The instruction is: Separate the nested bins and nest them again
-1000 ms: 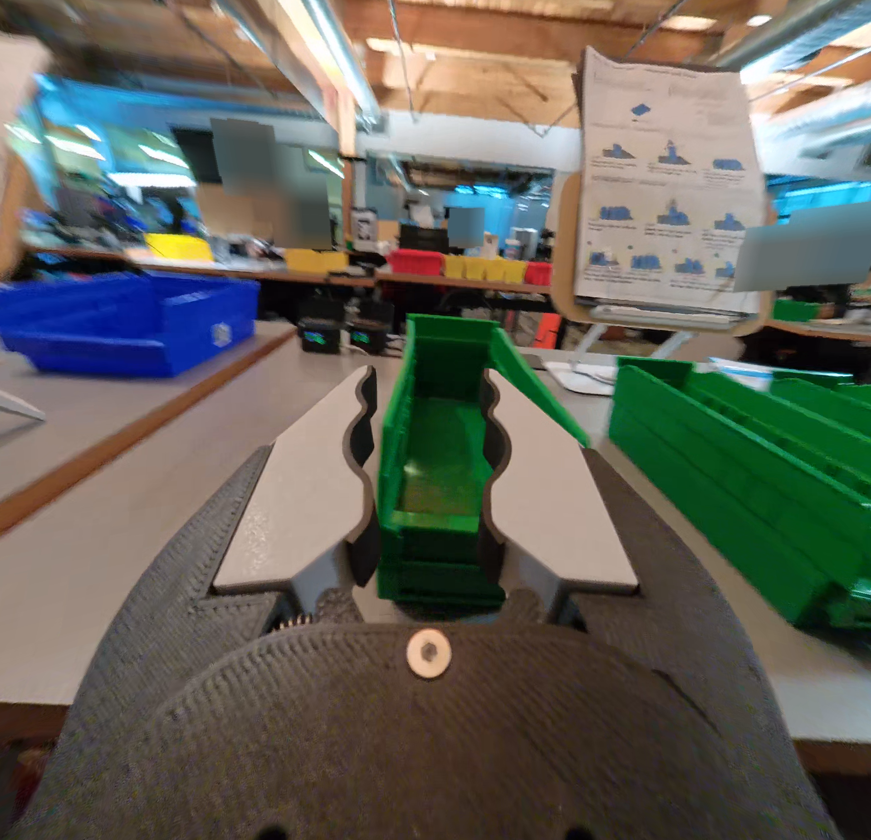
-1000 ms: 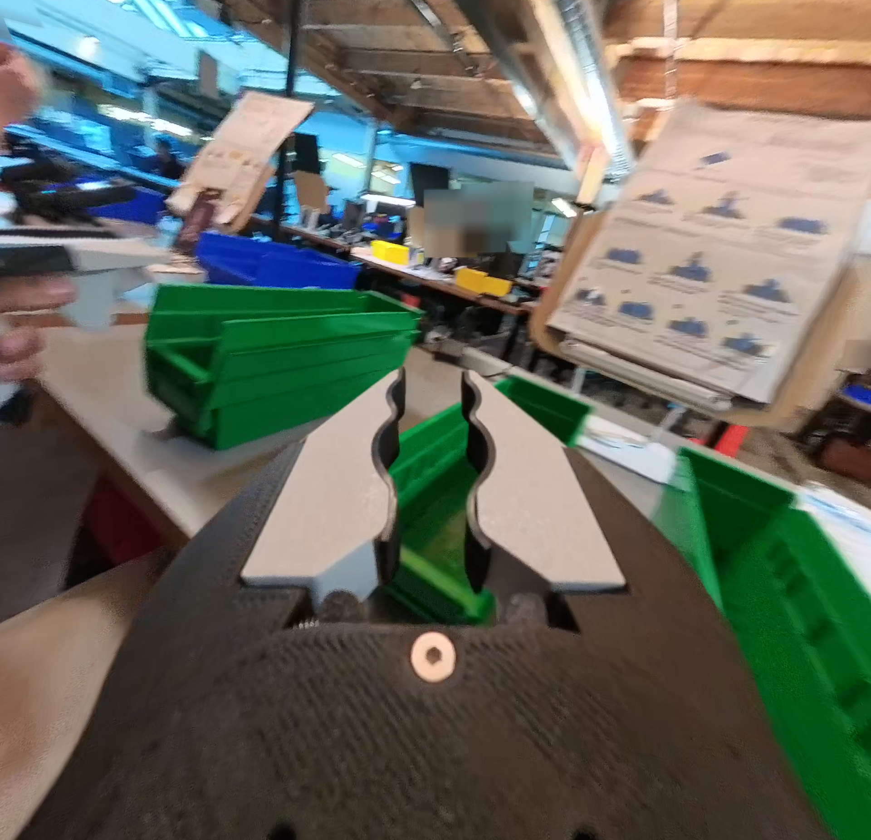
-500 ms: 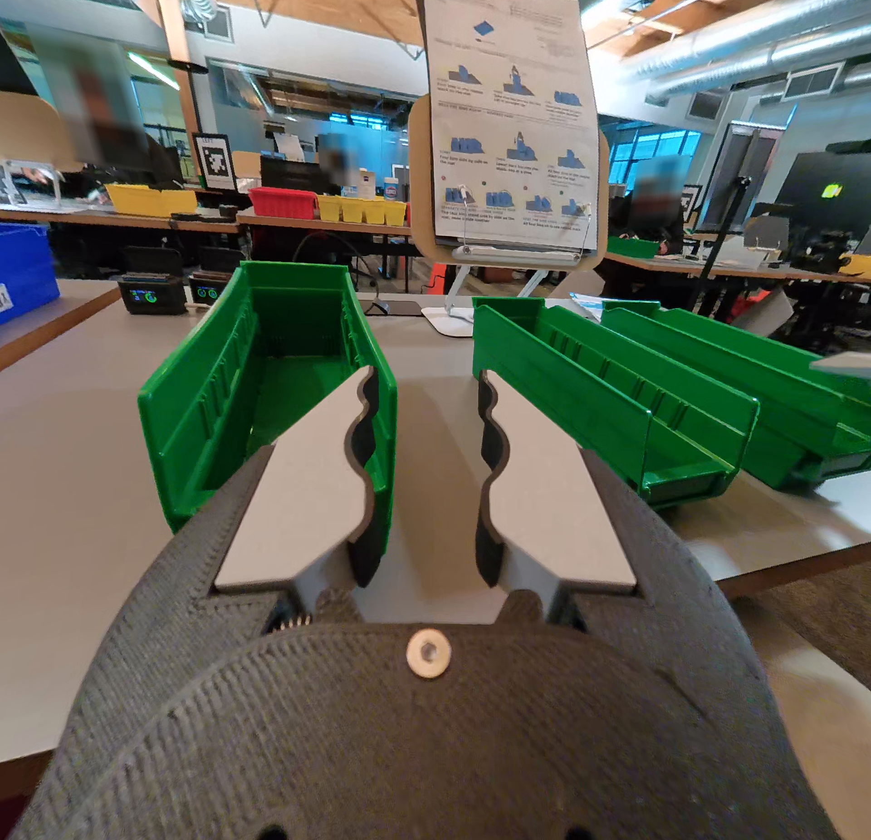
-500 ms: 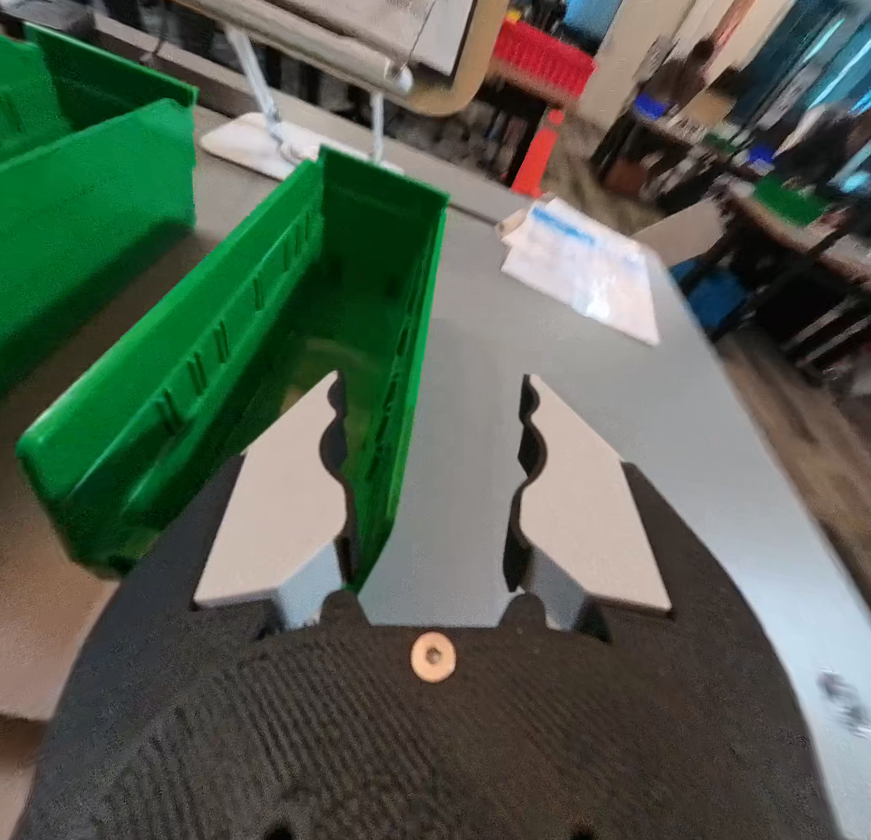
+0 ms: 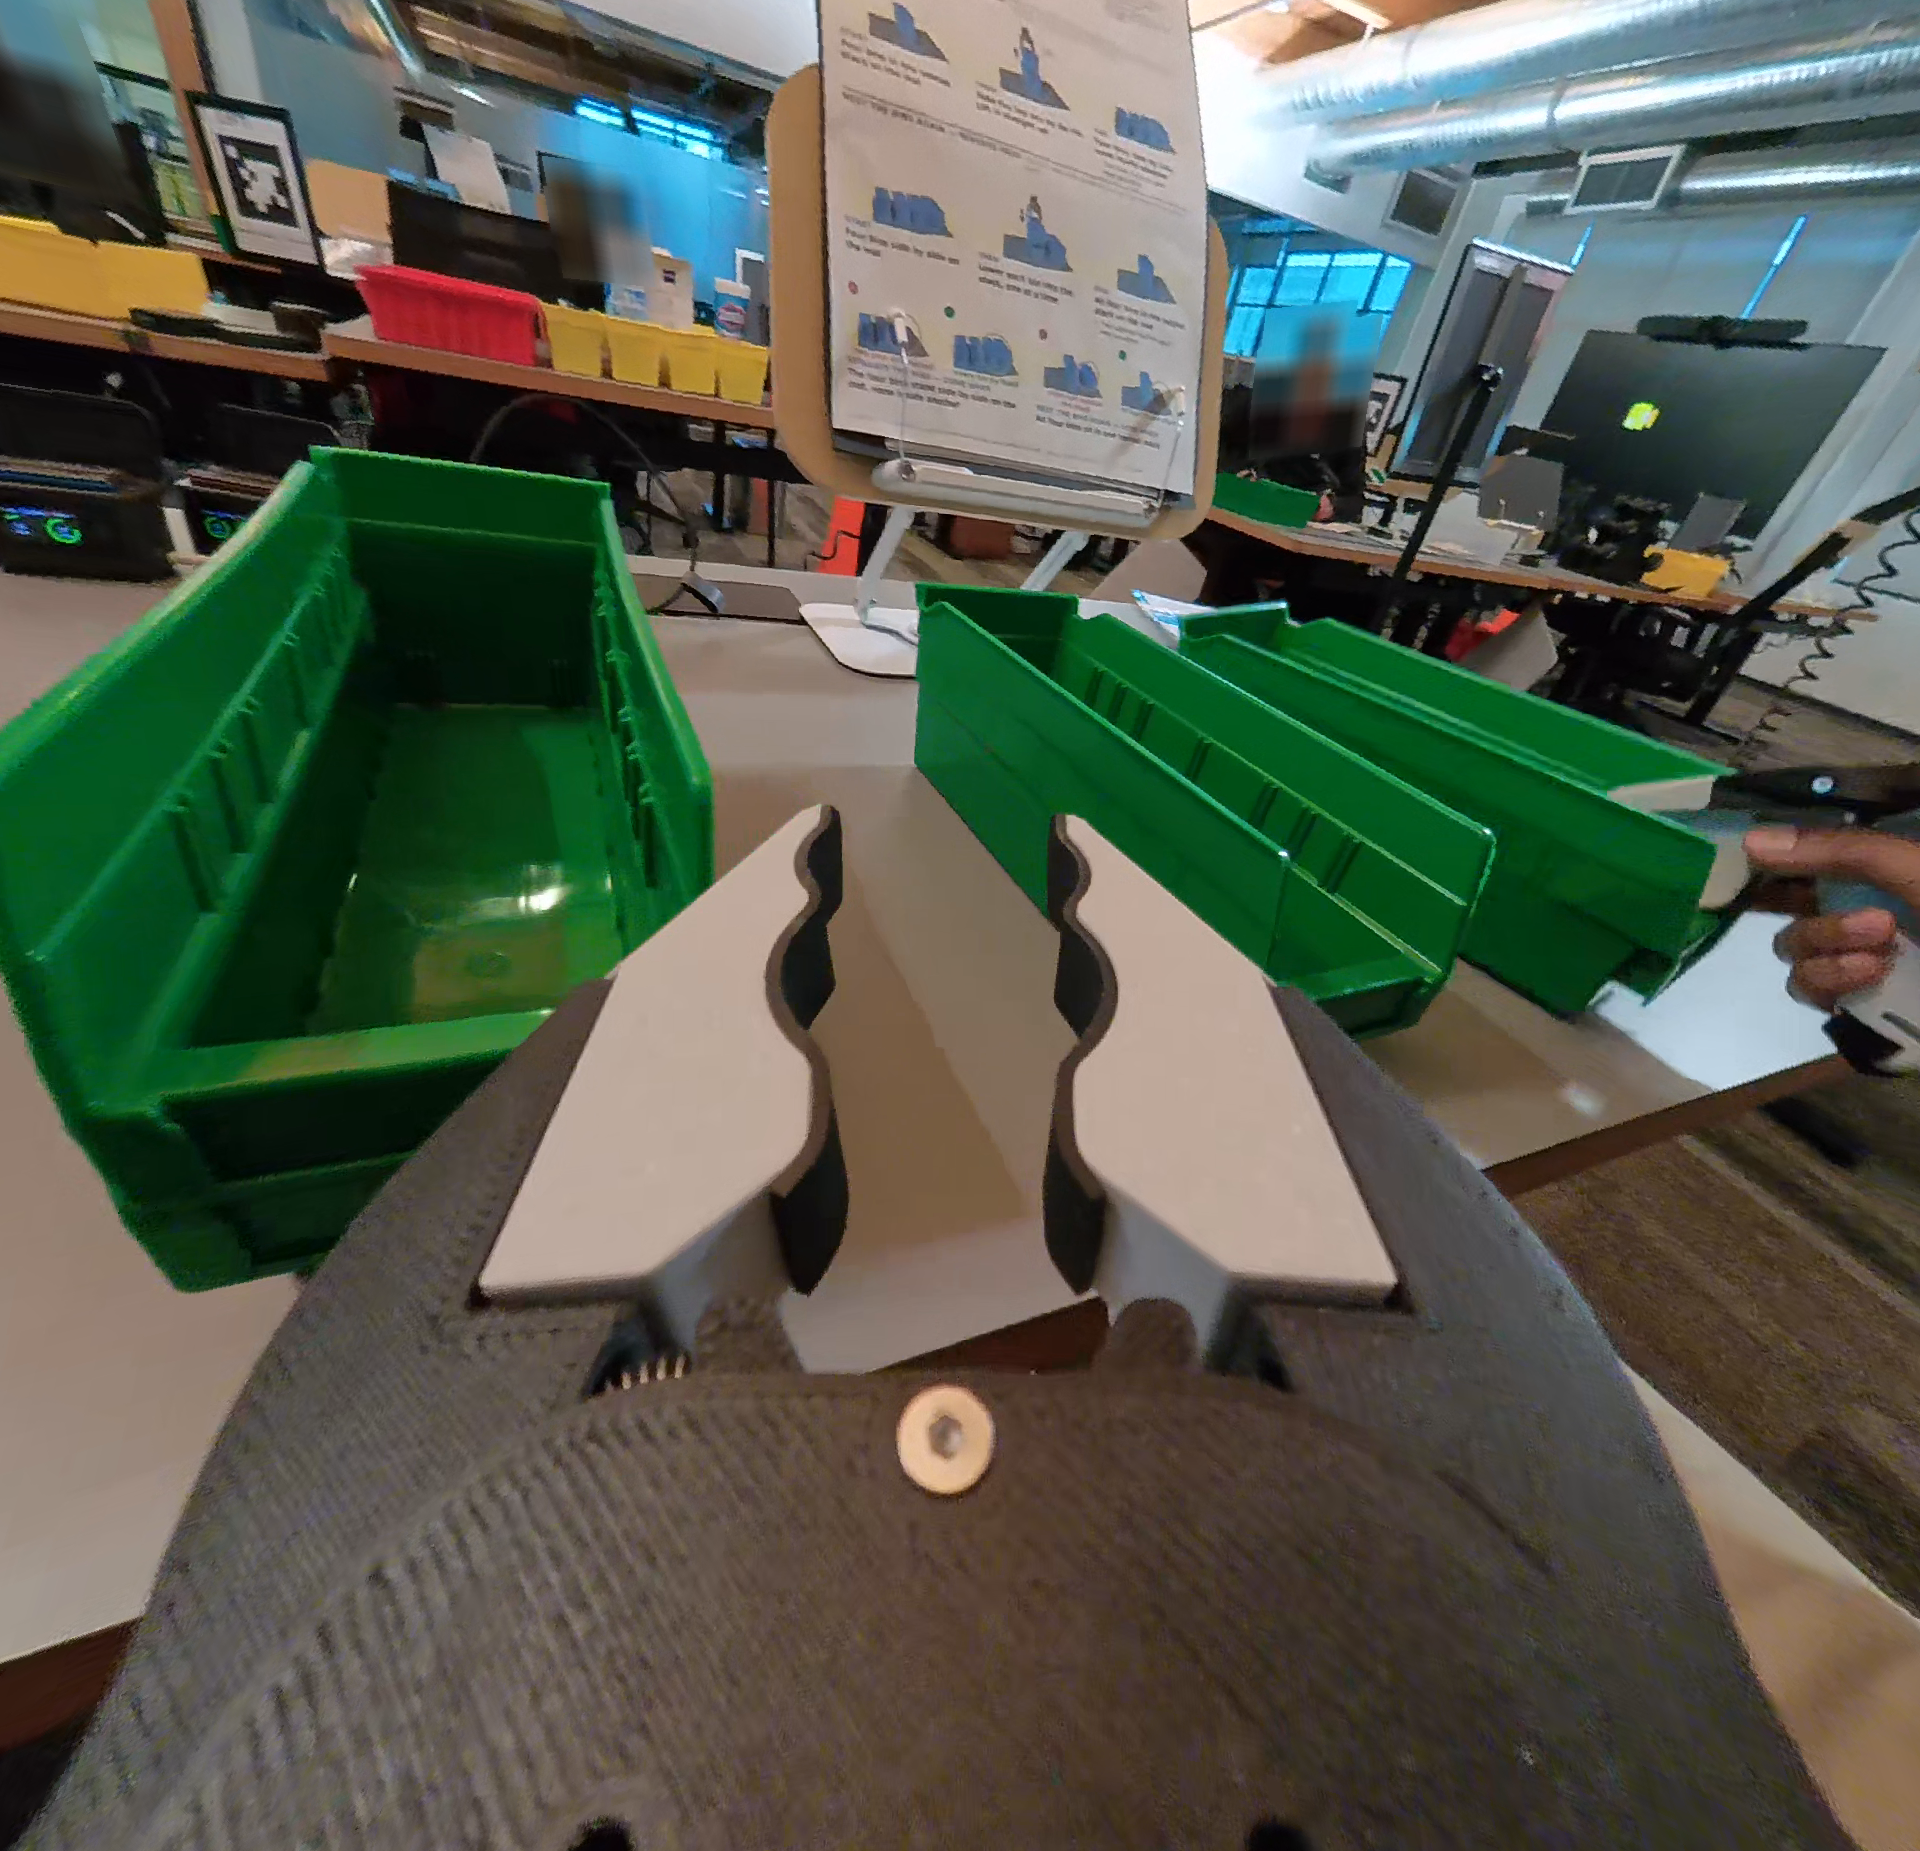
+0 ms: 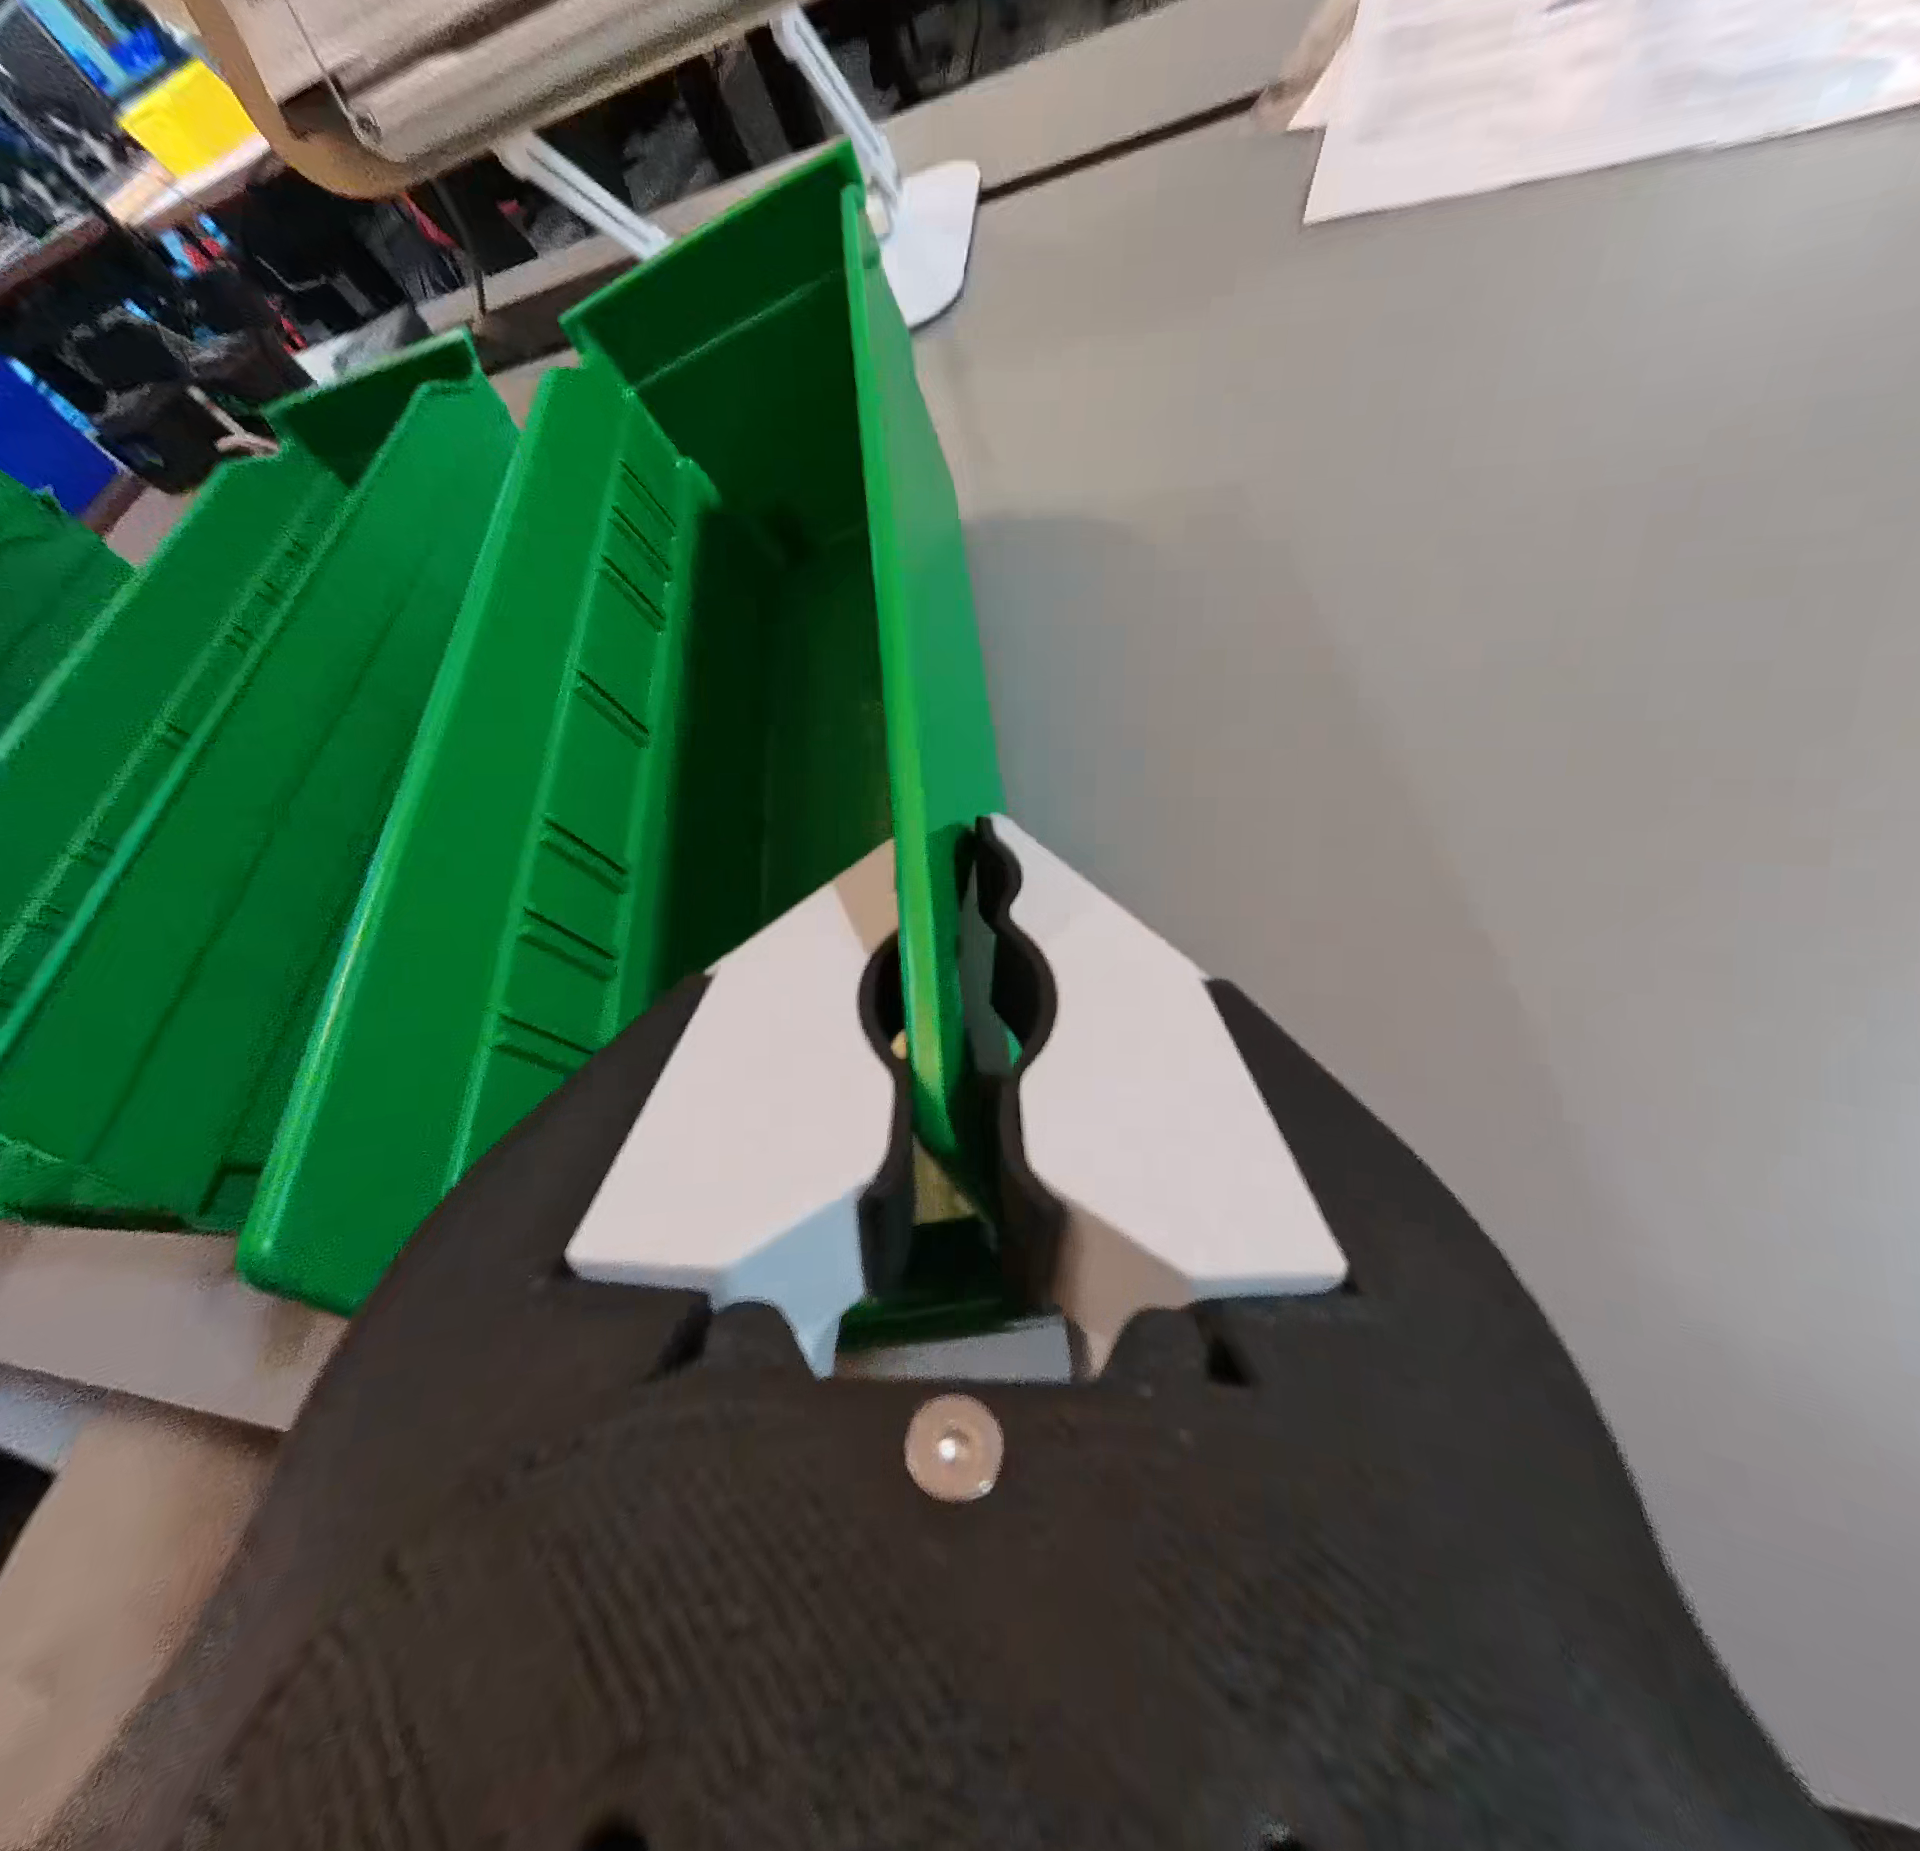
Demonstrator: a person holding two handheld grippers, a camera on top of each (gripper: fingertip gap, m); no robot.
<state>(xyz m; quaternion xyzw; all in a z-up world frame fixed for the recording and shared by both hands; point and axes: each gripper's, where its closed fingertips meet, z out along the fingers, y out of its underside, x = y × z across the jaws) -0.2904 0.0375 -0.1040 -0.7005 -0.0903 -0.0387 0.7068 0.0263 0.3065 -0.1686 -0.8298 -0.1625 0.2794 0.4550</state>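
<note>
Green plastic bins stand apart on the grey tabletop [image 5: 935,970]: a wide bin [image 5: 343,825] at left and two long narrow ones to its right. The left gripper [image 5: 940,845] hovers with fingers spread over bare table between them. The right gripper [image 6: 940,856] pinches the rightmost narrow bin's [image 6: 727,658] side wall near the table's front edge.

- The right hand-held gripper [image 6: 940,928] clamps the right side wall of a green bin [image 6: 748,596].
- A second green bin [image 6: 260,721] lies just beside it, to the left.
- Both rest on the grey bench [image 6: 1455,762].
- Papers [image 6: 1621,45] lie at the far right.
</note>
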